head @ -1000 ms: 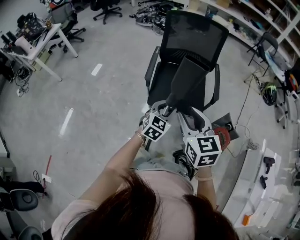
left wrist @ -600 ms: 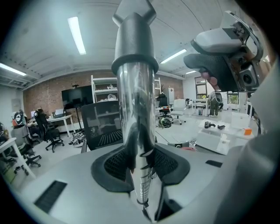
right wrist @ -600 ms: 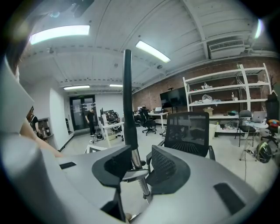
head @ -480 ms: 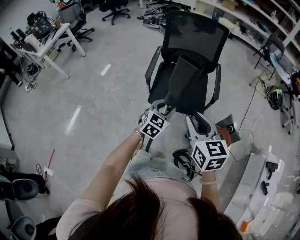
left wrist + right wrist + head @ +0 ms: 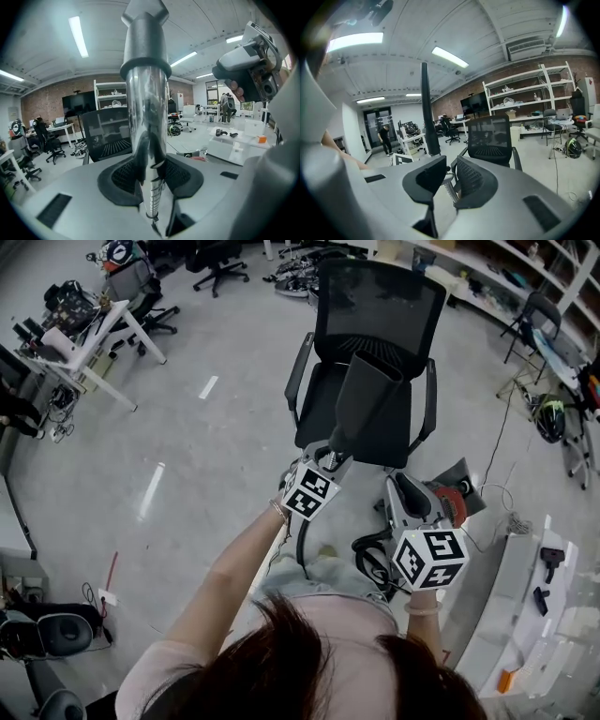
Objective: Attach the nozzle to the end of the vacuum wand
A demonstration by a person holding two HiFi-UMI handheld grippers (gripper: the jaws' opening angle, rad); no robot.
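your left claw (image 5: pixel 330 457) is clenched on the nozzle (image 5: pixel 372 404). in the left gripper view both pads press on its shiny round neck, just under a raised collar. the jaws stand fairly wide because the neck fills the gap.

your right claw (image 5: pixel 450 180) grasps nothing. its jaws have just been closing and now stand about half apart, and only floor and the chair (image 5: pixel 375 306) show through the narrow gap. in the head view it sits at 4 o'clock of the left claw, near it but not touching the nozzle.

each claw carries a cube: the left cube (image 5: pixel 310 493) and the right cube (image 5: pixel 429 557) both show black-and-white square markers, patterns rather than words.

the nozzle is dark, long and flat, and it widens away from the grip. in the head view its long axis runs from the held neck at 7 o'clock to the wide mouth at 1 o'clock, over the chair seat. in the left gripper view it rises straight to 12 o'clock. in the right gripper view it shows edge-on as a thin dark bar, at 11 o'clock of the jaws, tip toward 12.
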